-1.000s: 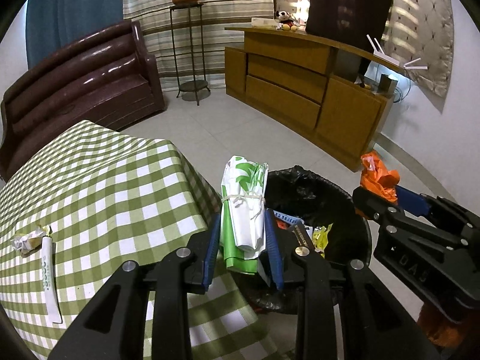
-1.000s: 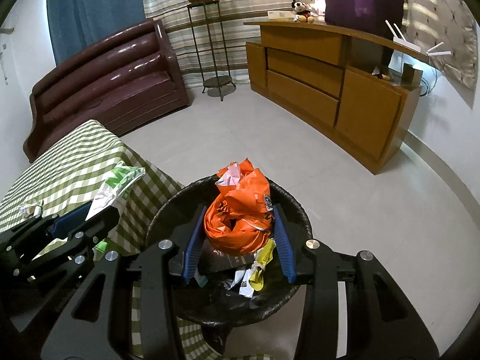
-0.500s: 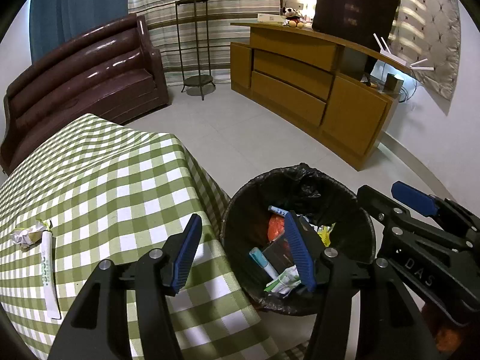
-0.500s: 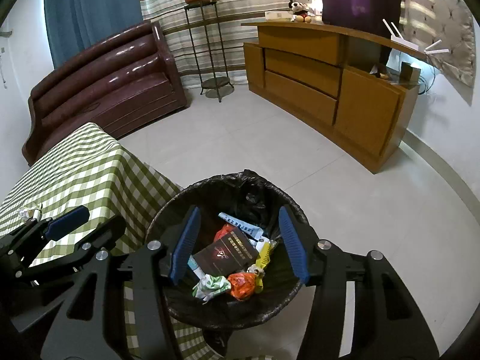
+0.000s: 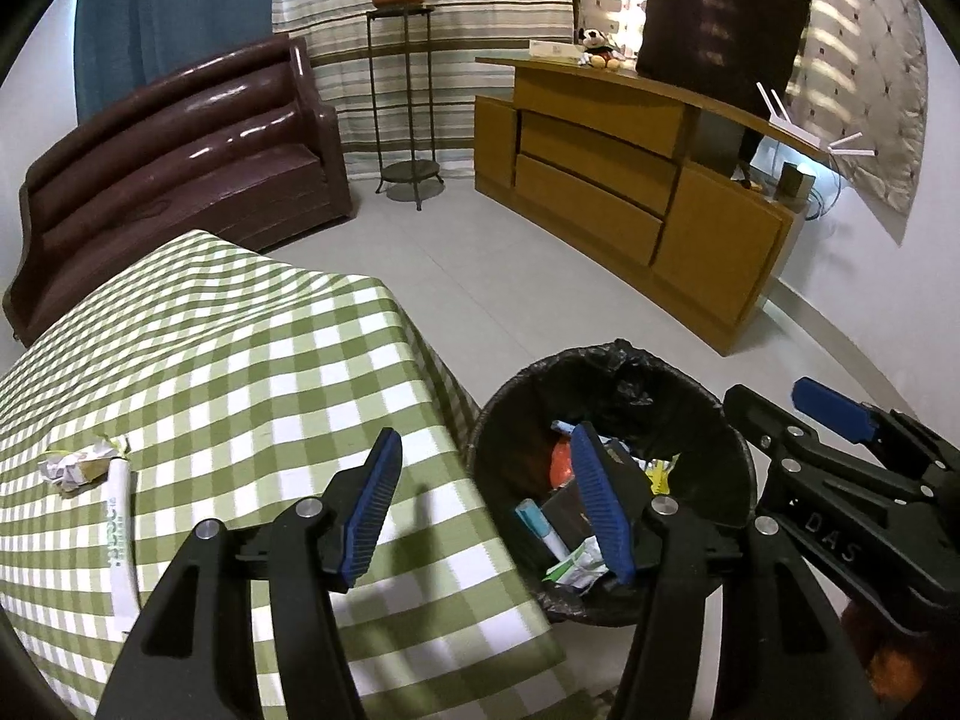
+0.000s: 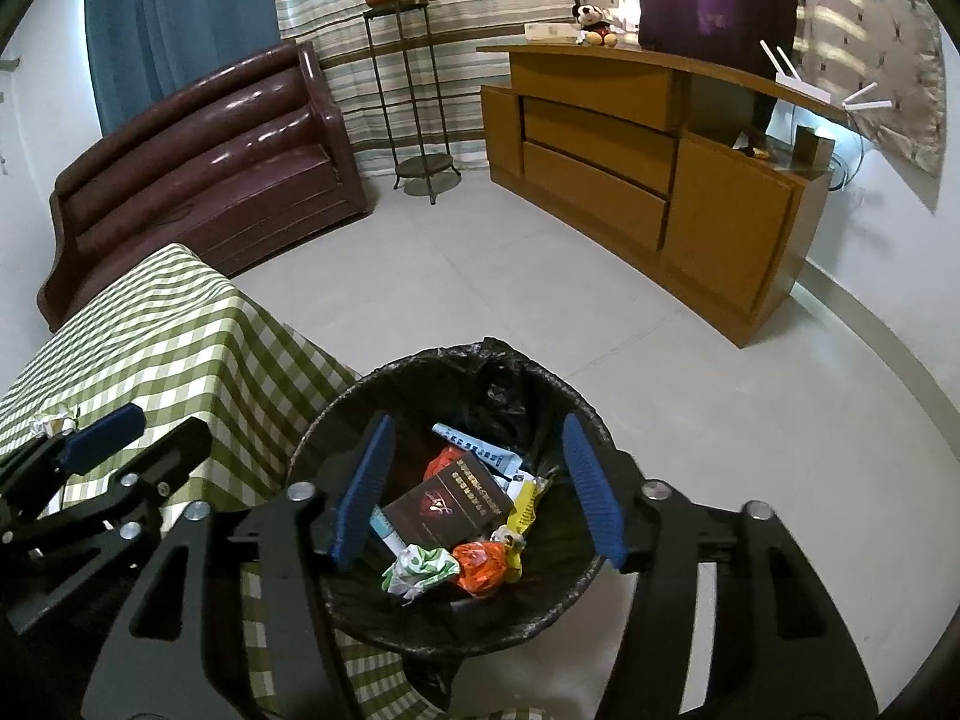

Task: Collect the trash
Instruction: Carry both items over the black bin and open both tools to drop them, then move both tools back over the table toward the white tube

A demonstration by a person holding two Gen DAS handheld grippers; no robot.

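On the green-checked tablecloth (image 5: pixel 228 372), a light, soft crumpled paper wad (image 5: pixel 72 467) and a slim white tube (image 5: pixel 120 531) await mid-body pinches; both the left gripper (image 5: pixel 486 504) and the right gripper (image 6: pixel 474 489), jaws having just been opening, stand released and empty.

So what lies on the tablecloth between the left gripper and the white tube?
Nothing: in the left wrist view, bare checked tablecloth separates the left gripper from the white tube.

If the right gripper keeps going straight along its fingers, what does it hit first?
Most likely the trash inside the bin: the open right gripper frames the dark booklet lying on top of the pile. Nothing shows between the fingers and it, though depth is hard to judge.
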